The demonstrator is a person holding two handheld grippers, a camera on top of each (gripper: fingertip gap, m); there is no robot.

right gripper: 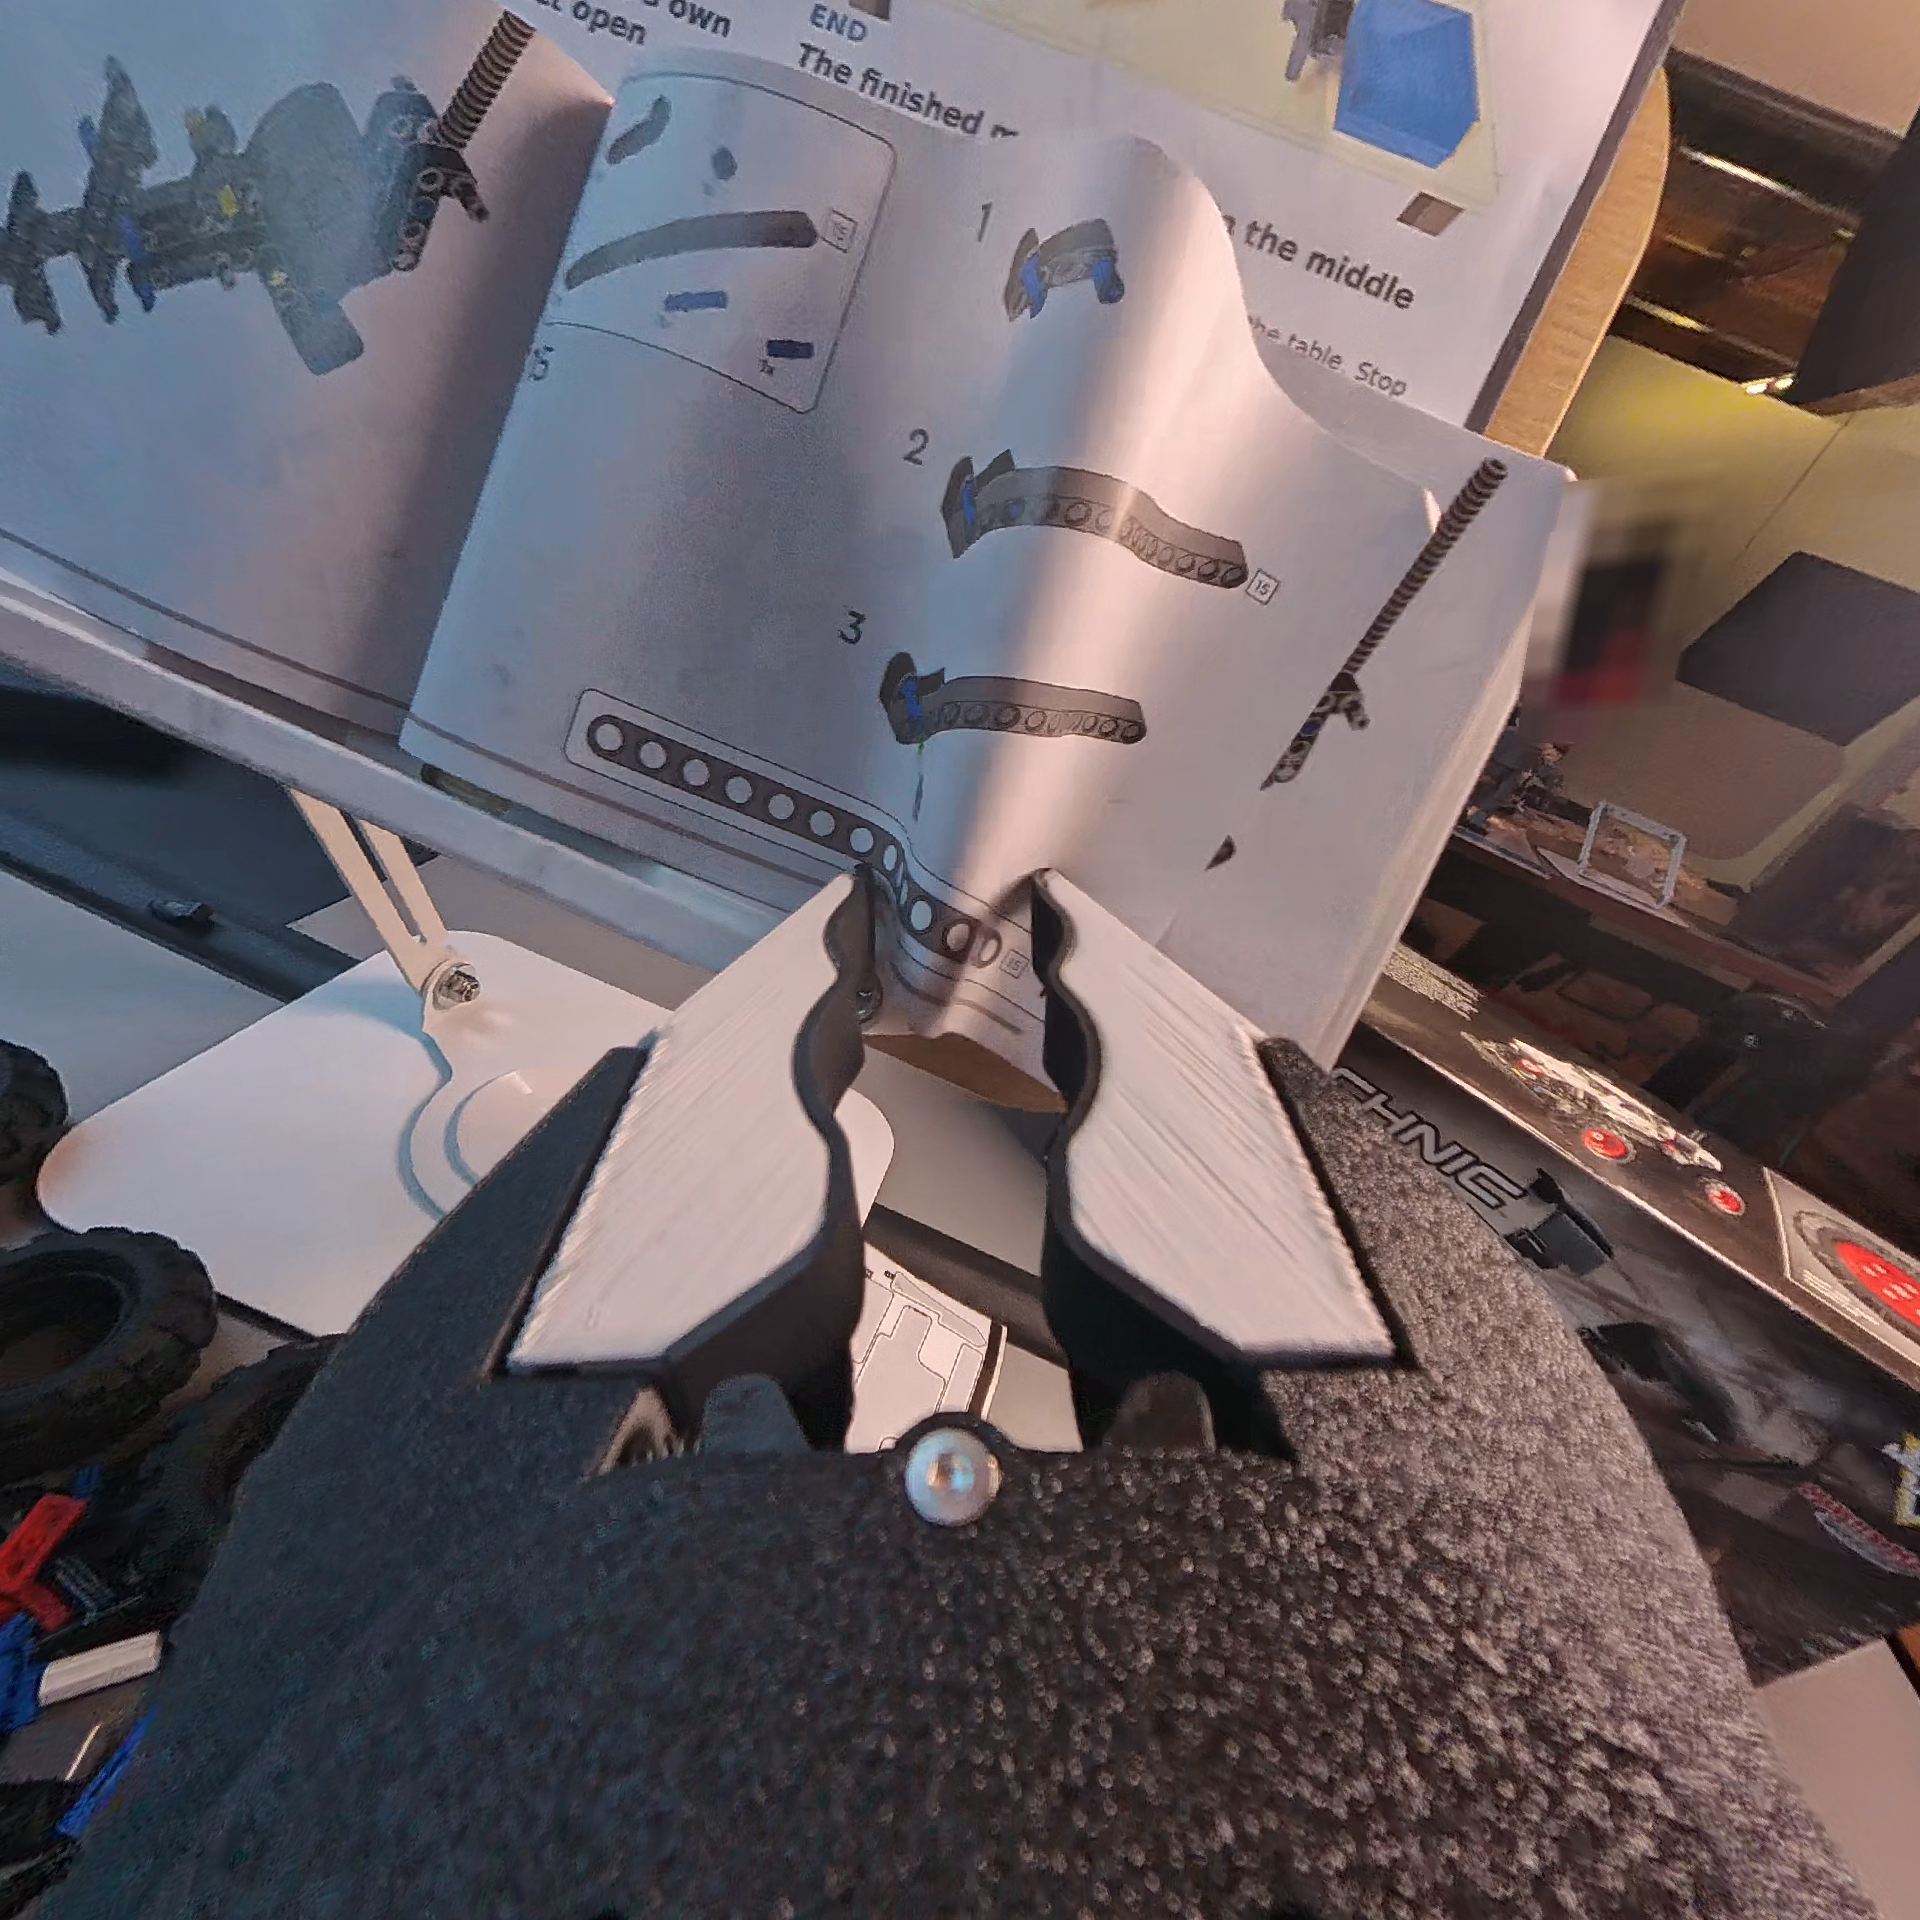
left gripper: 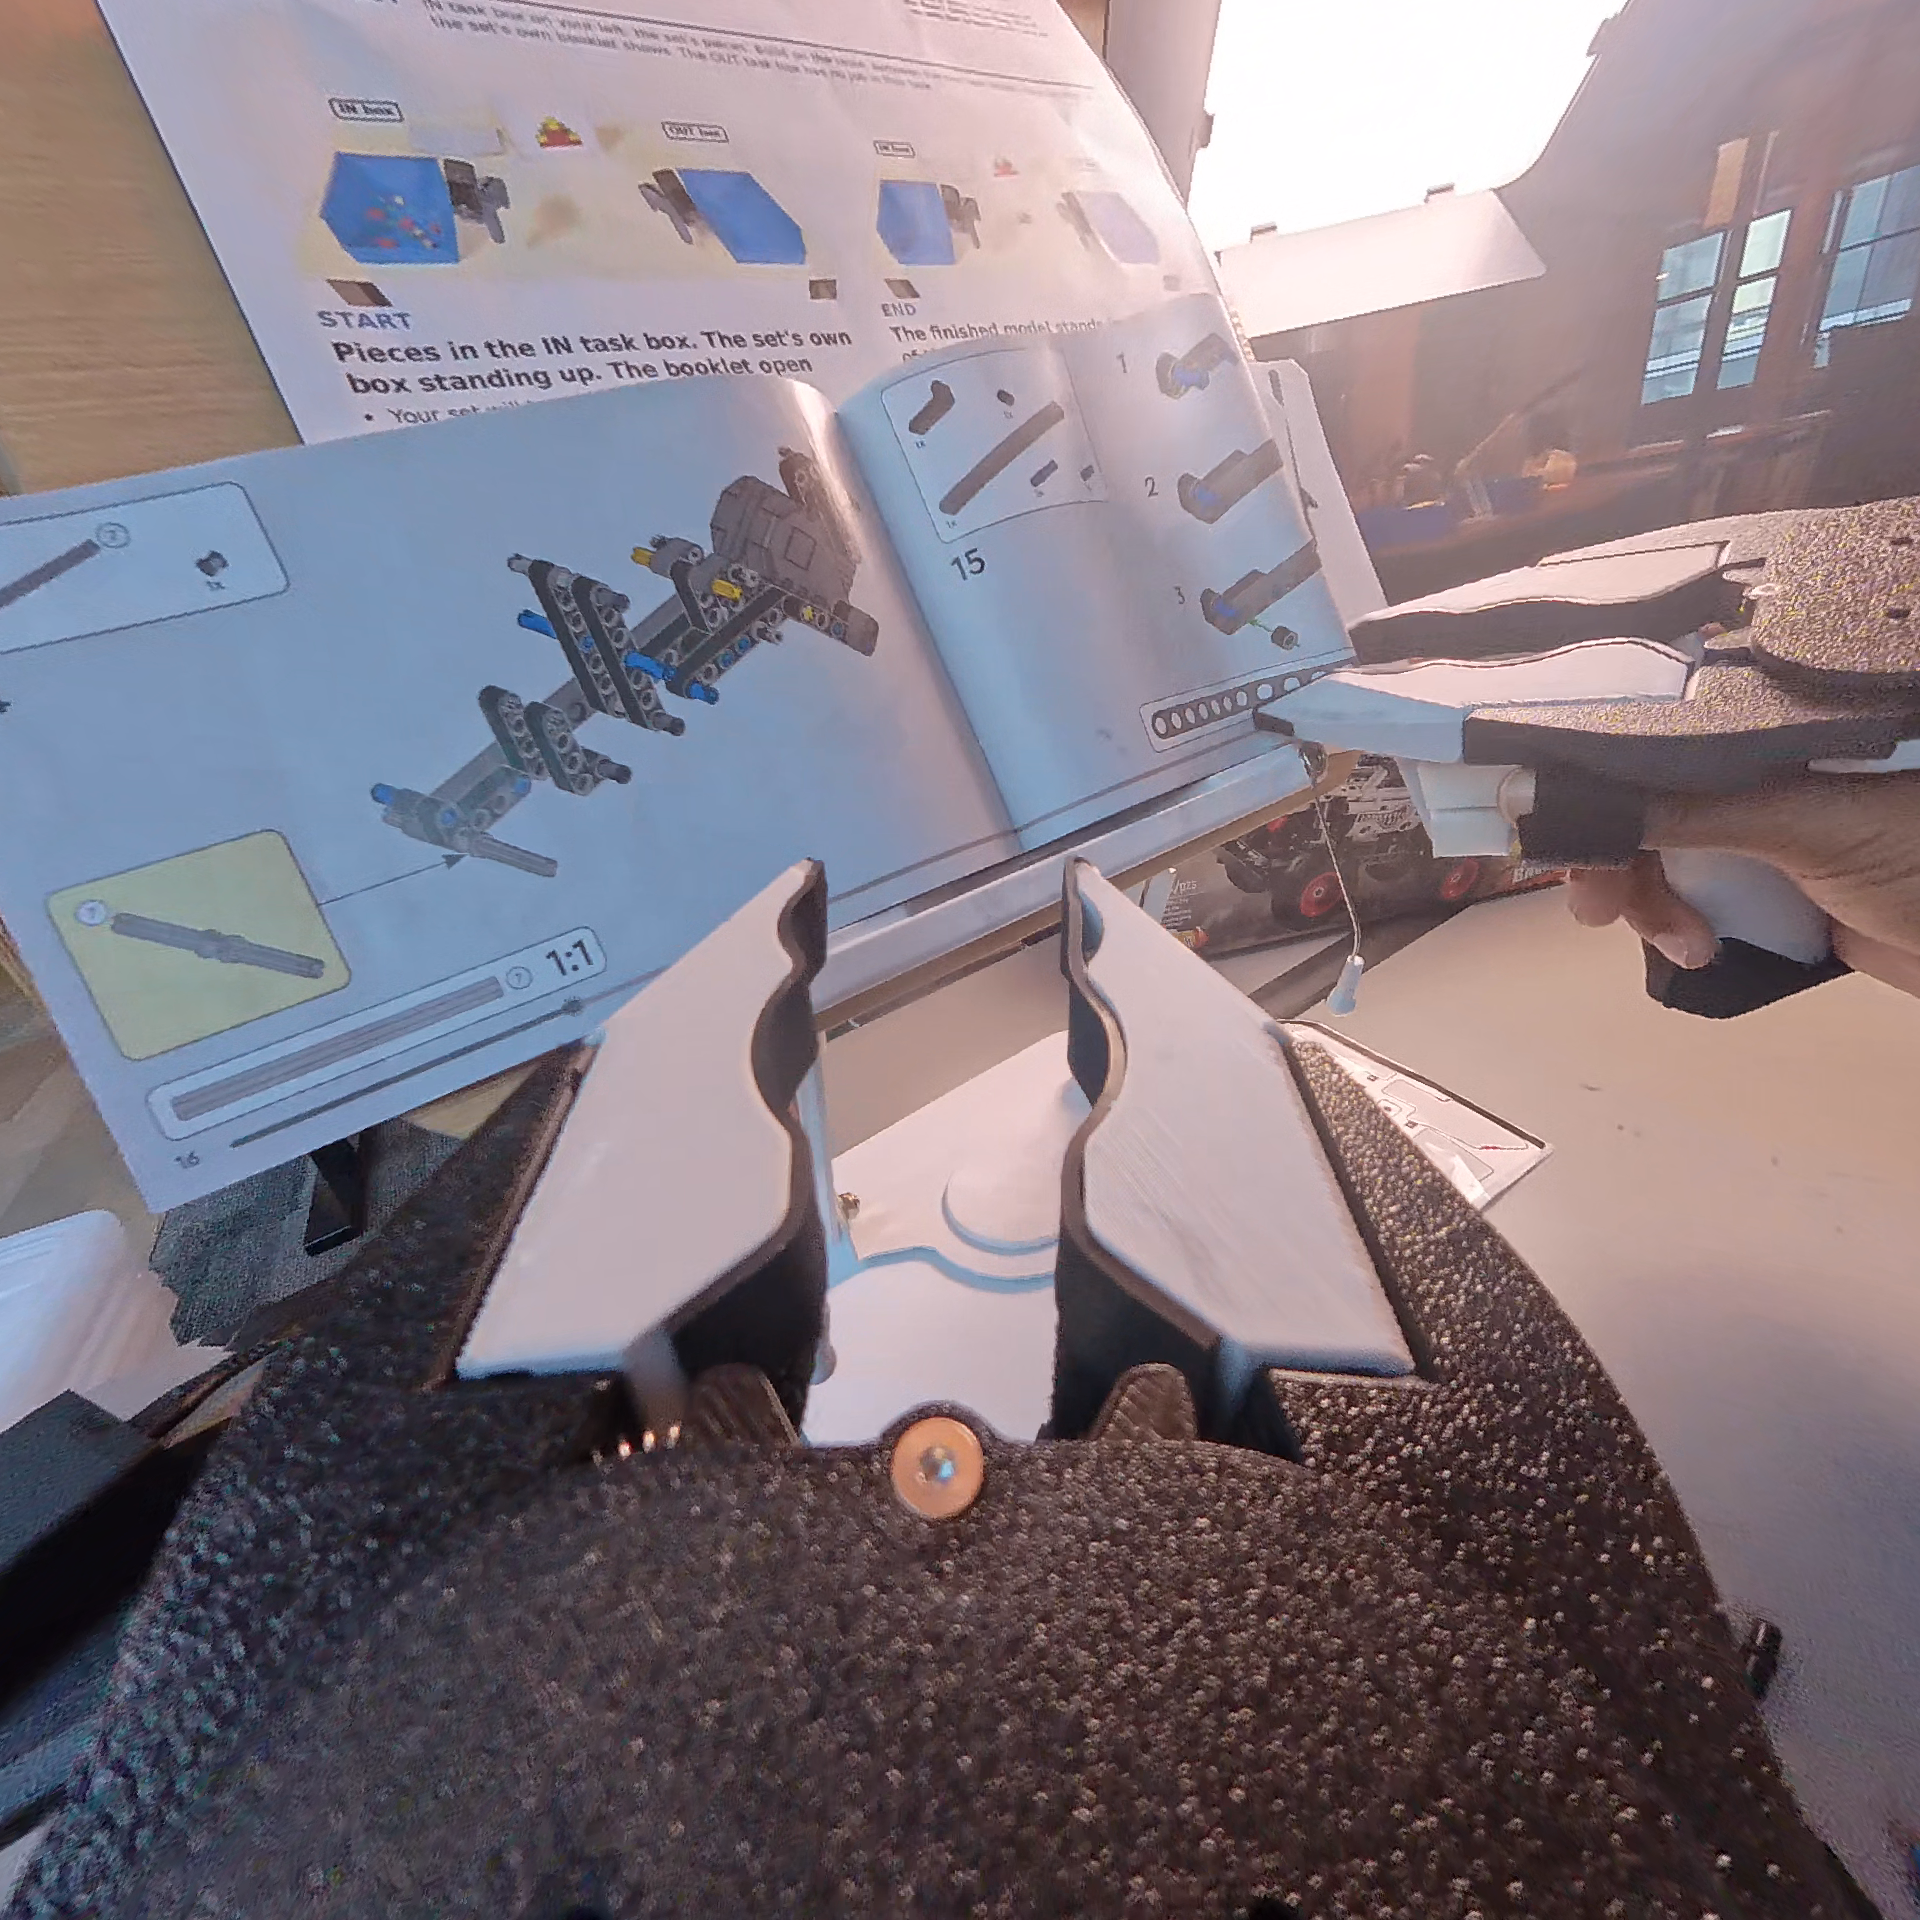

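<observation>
The right hand-held gripper (right gripper: 951, 883) has its fingers spread, and the lower corner of the booklet's (right gripper: 831, 499) right-hand page sits between the tips, buckled into a wave; I cannot tell whether both pads touch the paper. From the other side the same hand-held gripper (left gripper: 1340, 665) comes in level from the right, a person's hand (left gripper: 1766, 894) wrapped round its white grip, the tips at the page's lower outer edge.

The left hand-held gripper (left gripper: 945, 883) hangs just below the booklet (left gripper: 520, 707) with its fingers spread and nothing between them, its tips near the ledge of the white stand (left gripper: 1091, 831) that props the booklet open. The stand's flat white base (right gripper: 260, 1164) lies on the worktop (left gripper: 1662, 1299) right under both tools.

Behind the booklet a larger printed sheet (left gripper: 644, 208) stands upright. A dark set box (right gripper: 1662, 1174) printed with a truck lies on the worktop to the right of the stand. To the left of the base lie black tyres (right gripper: 83, 1340), and nearer the front edge a scatter of red and blue small parts (right gripper: 42, 1579).
</observation>
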